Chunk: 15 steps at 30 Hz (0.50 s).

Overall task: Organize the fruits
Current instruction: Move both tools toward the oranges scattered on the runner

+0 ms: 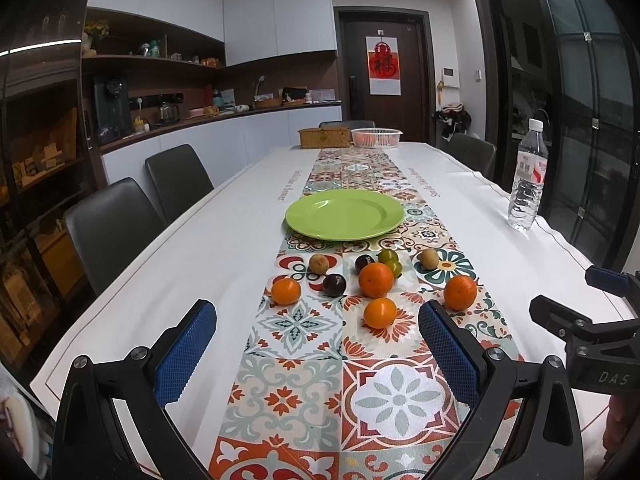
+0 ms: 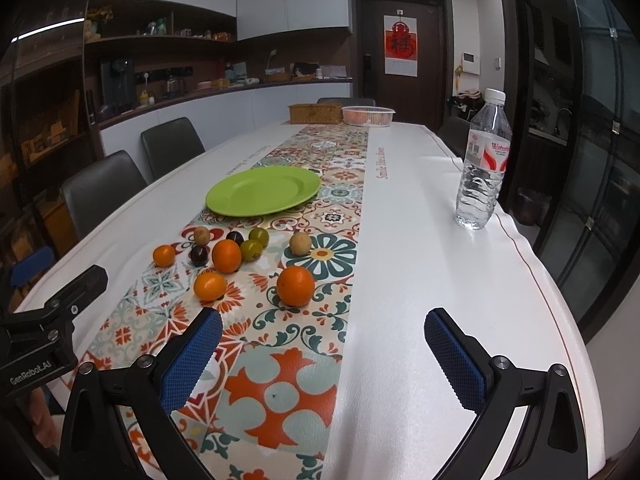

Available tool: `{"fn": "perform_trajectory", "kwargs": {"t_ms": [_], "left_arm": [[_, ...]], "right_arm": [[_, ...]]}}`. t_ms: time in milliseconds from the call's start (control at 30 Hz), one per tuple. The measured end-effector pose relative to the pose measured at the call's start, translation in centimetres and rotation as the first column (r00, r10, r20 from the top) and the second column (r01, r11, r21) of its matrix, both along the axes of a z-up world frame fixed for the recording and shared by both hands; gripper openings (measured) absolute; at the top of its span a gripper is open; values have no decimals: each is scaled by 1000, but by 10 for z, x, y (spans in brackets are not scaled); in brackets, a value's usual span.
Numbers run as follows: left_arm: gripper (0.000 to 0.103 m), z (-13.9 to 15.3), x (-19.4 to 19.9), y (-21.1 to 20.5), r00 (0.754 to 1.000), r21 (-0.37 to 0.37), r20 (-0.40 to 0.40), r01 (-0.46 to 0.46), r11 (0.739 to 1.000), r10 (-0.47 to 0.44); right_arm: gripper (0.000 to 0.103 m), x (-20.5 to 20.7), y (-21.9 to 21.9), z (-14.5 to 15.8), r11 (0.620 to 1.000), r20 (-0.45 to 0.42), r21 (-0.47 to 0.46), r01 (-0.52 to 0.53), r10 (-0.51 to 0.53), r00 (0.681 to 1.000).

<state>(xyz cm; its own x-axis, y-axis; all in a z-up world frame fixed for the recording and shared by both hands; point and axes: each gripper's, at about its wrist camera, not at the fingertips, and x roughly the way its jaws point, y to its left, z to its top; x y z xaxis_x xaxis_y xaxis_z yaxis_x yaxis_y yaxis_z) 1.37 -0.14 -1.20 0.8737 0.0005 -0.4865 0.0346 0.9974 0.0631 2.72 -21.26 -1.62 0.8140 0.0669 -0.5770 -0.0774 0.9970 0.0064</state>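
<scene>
Several fruits lie on the patterned table runner in front of an empty green plate (image 1: pixel 345 214) (image 2: pixel 263 190): oranges (image 1: pixel 375 279) (image 2: pixel 295 285), two dark plums (image 1: pixel 334 284) (image 2: pixel 199 255), two green fruits (image 1: pixel 388 256) (image 2: pixel 251 250) and two tan round fruits (image 1: pixel 428 259) (image 2: pixel 300 243). My left gripper (image 1: pixel 318 322) is open and empty, just short of the nearest orange (image 1: pixel 379 312). My right gripper (image 2: pixel 324 332) is open and empty, to the right of the fruits. Each gripper shows at the edge of the other's view.
A water bottle (image 1: pixel 527 178) (image 2: pixel 483 164) stands near the table's right edge. A wicker box (image 1: pixel 324 137) and a pink-white basket (image 1: pixel 376 137) sit at the far end. Dark chairs (image 1: pixel 112 224) line the left side.
</scene>
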Motion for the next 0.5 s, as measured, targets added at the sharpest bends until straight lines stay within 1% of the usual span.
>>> {"fn": "perform_trajectory", "kwargs": {"t_ms": [167, 233, 333, 400, 500], "left_arm": [[101, -7, 9, -4, 999, 11, -28, 26, 1000, -26], [97, -11, 13, -5, 999, 16, -40, 33, 999, -32], [95, -16, 21, -7, 997, 21, -62, 47, 999, -46], [92, -20, 26, -8, 995, 23, -78, 61, 998, -59], [87, -24, 33, -9, 992, 21, -101, 82, 996, -79]], "right_arm": [[102, 9, 3, -8, 1000, -23, -12, -17, 16, 1000], [102, 14, 3, -11, 1000, -34, -14, -21, 20, 999], [101, 20, 4, -16, 1000, -47, -16, -27, 26, 999], [101, 25, 5, -19, 999, -55, -21, -32, 31, 998], [98, 32, 8, -22, 999, -63, -31, -43, 41, 997]]}}
